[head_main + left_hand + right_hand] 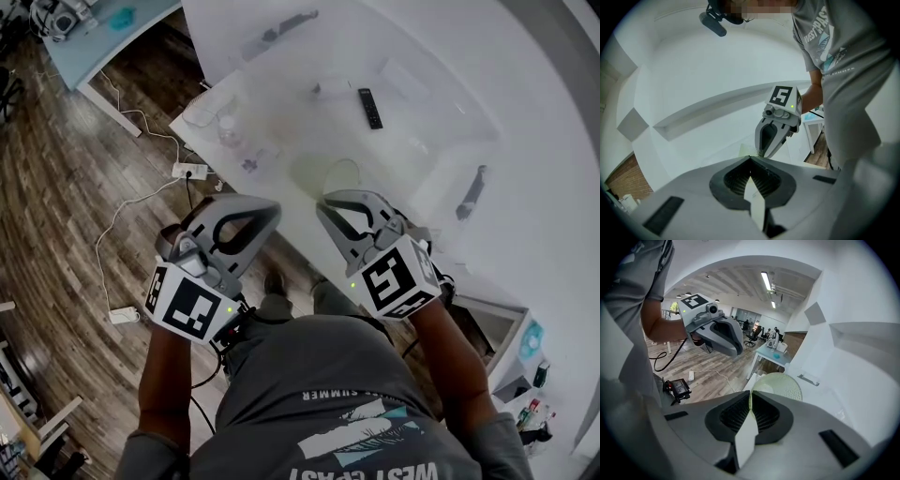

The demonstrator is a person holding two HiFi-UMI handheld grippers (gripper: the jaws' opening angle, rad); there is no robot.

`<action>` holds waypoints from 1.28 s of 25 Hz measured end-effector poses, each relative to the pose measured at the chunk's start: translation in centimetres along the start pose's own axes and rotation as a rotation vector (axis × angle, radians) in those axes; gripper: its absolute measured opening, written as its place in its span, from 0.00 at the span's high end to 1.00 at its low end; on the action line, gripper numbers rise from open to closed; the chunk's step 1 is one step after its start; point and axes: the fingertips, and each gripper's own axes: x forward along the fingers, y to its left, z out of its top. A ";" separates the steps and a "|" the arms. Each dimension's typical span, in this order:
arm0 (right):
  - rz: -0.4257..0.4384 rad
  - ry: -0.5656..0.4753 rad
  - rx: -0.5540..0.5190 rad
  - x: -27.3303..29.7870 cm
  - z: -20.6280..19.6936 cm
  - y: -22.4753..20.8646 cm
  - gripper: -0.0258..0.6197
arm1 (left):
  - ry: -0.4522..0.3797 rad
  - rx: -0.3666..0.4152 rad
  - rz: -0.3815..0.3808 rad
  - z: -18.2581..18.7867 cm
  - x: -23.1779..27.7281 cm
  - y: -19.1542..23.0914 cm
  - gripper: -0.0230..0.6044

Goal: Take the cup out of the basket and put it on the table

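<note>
Matt grey moulded plastic on the left gripper [750,158] and right gripper [751,393], with black, finely ribbed, rubbery-looking pads [733,416] inside the jaws and matt black-on-white print on each marker cube [190,309]. Smooth white table [441,56] with a soft sheen, far on it a matt black plastic remote control [371,108] and, at the near edge, a pale green basket [780,386] of thin, dimpled plastic. Left of the table, brown wood-plank floor [66,178] with a low gloss, a white plastic power strip [190,171] and, nearest of all, a soft grey cloth T-shirt [309,384] with printed lettering.
</note>
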 end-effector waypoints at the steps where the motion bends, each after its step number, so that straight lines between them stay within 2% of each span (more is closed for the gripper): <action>1: 0.010 0.003 0.002 0.5 -0.2 0.3 0.92 | 0.002 -0.004 0.003 -0.2 -0.1 0.0 0.95; 8: 0.071 0.053 0.017 3.6 -2.4 2.8 0.91 | 0.014 -0.024 0.024 -1.1 -1.4 -0.3 0.95; 23: 0.177 0.237 0.088 9.9 -11.0 6.0 0.91 | 0.038 -0.059 0.054 -2.8 -2.7 0.1 0.95; 32: 0.226 0.346 0.081 11.7 -15.1 7.6 0.91 | 0.049 -0.073 0.061 -3.2 -2.9 -0.5 0.95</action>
